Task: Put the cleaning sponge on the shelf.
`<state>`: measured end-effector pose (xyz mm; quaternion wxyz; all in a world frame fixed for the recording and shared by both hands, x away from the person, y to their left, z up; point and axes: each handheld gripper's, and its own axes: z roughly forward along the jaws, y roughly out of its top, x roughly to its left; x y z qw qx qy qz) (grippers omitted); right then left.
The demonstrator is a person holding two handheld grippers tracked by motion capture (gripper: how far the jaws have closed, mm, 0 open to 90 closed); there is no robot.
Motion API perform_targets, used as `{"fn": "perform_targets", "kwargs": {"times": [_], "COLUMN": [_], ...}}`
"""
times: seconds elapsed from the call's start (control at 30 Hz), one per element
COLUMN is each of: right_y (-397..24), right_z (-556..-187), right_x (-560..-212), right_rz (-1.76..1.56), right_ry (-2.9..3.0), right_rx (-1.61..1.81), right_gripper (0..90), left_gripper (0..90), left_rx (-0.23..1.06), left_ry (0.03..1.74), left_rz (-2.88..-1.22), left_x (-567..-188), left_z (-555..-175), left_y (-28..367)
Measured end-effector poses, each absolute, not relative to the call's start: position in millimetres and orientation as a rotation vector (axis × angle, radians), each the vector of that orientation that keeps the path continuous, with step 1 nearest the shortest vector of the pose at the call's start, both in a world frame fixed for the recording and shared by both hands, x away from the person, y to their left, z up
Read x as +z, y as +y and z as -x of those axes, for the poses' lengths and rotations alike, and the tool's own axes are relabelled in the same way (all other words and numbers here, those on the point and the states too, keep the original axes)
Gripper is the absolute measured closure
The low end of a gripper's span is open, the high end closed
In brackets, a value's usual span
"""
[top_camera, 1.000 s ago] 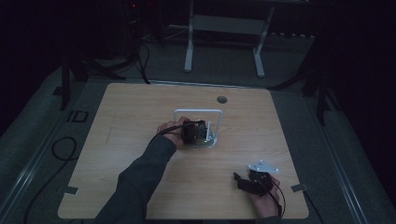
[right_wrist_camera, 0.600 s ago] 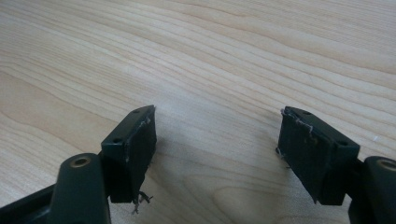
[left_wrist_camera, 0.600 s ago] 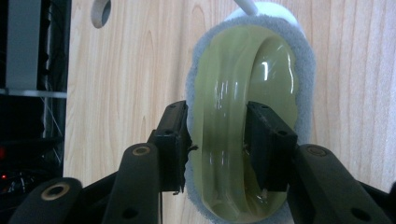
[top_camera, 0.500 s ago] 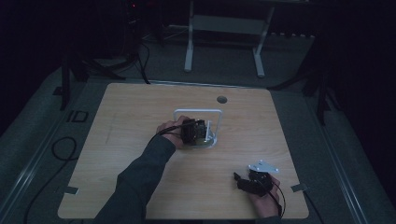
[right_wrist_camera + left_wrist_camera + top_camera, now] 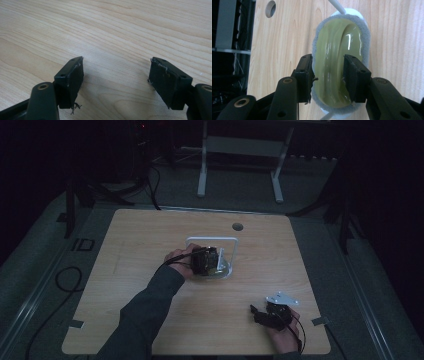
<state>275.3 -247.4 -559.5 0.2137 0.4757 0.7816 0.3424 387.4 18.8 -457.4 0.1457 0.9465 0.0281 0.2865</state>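
An olive-green glossy oval pad with a grey felt rim (image 5: 337, 37) lies on the round white base (image 5: 352, 11) of a white wire stand (image 5: 212, 239) at the middle of the table. My left gripper (image 5: 207, 262) points down over it. In the left gripper view the left gripper (image 5: 328, 57) has its jaws spread just above the pad, one beside the felt rim and one over the green top. They have just opened wide and come in a little, and grip nothing. My right gripper (image 5: 260, 312) rests near the front right edge. The right gripper (image 5: 116, 59) is open over bare wood.
The wooden table (image 5: 150, 235) has a round cable hole (image 5: 237, 226) near its far edge. A person's sleeve (image 5: 145, 310) reaches in from the front. Behind the table stands a white-legged frame (image 5: 240, 165). A black cable (image 5: 65, 275) loops on the floor at the left.
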Motion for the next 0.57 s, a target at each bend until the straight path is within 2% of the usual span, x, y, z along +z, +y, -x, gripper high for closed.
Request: {"fn": "perform_targets", "kwargs": {"times": [0.57], "right_y": [-247.4], "right_z": [-275.2], "right_x": [-559.5], "right_rz": [-1.318], "right_ry": [2.168], "right_rx": [0.951], "right_gripper": [27.4], "left_gripper": [59.9], "left_rx": [0.630], "left_ry": [0.239], "left_rz": [-2.583], "left_x": [-428.4], "left_z": [-360.9], "left_y": [52.5]}}
